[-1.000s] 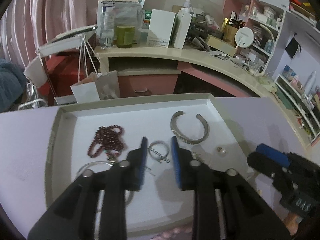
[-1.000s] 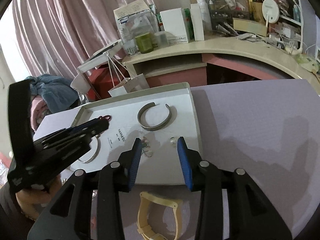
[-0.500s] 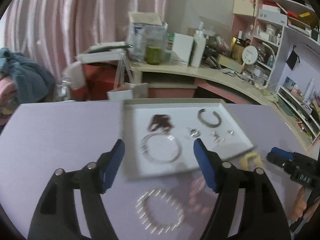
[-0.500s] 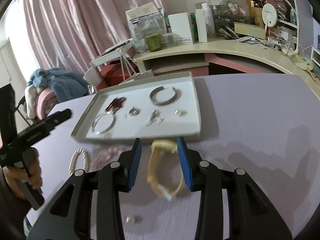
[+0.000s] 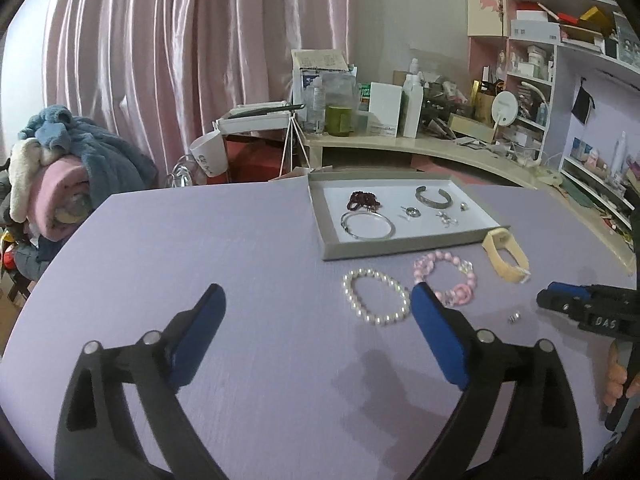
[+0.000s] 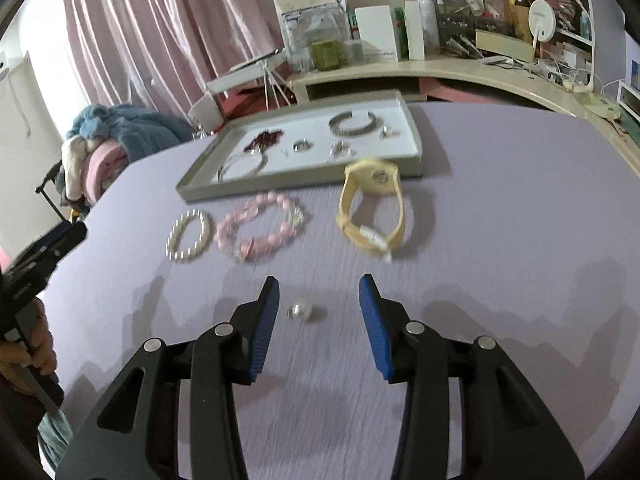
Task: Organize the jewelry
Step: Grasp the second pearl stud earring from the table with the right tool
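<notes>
A grey tray [image 5: 400, 246] at the back of the purple table holds a dark red bead string [image 5: 363, 199], a silver bangle [image 5: 368, 226], a cuff [image 5: 434, 197] and small silver pieces. In front of it lie a pearl bracelet [image 5: 376, 296], a pink bead bracelet [image 5: 448, 280] and a yellow watch [image 5: 506, 258]. My left gripper [image 5: 318, 300] hangs empty over bare table, jaws opening wide. My right gripper [image 6: 319, 284] is opening too; a small silver piece [image 6: 298, 311] lies on the table between its fingers, untouched. The watch [image 6: 374, 208] lies just beyond, in front of the tray [image 6: 280, 181].
A curved desk [image 5: 440, 146] crowded with boxes and bottles stands behind the table. Shelves [image 5: 560, 80] fill the right wall. A heap of blankets [image 5: 68, 168] sits at the left before the pink curtain. A hand [image 6: 36, 348] holds the left gripper's handle.
Both grippers have pulled back from over the tray to the near part of the table. The left jaws went from narrow to wide, and the ring that lay between them stays in the tray.
</notes>
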A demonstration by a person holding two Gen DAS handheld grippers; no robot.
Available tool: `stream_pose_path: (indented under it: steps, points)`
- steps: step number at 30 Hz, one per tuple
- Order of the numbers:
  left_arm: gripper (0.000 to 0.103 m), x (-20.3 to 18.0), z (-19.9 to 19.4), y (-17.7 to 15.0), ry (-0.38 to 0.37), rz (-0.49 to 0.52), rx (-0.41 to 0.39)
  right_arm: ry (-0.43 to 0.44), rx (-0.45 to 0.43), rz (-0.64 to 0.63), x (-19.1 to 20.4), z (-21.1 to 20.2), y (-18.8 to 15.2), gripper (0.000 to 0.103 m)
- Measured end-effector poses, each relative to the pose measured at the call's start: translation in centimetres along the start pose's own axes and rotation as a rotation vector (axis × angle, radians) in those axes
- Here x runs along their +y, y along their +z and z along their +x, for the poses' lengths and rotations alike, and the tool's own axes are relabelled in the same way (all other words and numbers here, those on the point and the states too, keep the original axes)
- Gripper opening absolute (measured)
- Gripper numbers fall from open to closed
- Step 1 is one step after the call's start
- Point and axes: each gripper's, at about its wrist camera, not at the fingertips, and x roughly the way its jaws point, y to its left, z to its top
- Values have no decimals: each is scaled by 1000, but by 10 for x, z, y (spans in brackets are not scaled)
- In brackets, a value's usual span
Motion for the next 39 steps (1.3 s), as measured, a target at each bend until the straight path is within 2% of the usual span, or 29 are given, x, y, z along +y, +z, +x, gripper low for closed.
stream_pose_path:
  steps: [8, 12, 17, 28, 30, 35, 39]
  points:
    - [97, -2, -16, -18, -5, -12, 5, -66, 45, -111, 28, 13, -17, 43]
    - [97, -2, -16, -19, -1, -13, 8, -87, 55, -134, 33, 21, -15, 36]
    - [97, -1, -17, -20, 0, -12, 10, -110, 65, -132, 33, 30, -13, 31]
    - [97, 4, -7, -24, -5, -33, 36, -135, 62, -137, 35, 35, -8, 25]
    - [97, 5, -6, -25, -5, -34, 38, -140, 62, -136, 35, 35, -8, 21]
    - [97, 7, -2, -25, -8, -41, 51, -135, 56, -127, 33, 33, -8, 16]
    - [97, 6, 4, -24, -11, -46, 65, -122, 57, -116, 30, 32, -9, 16]
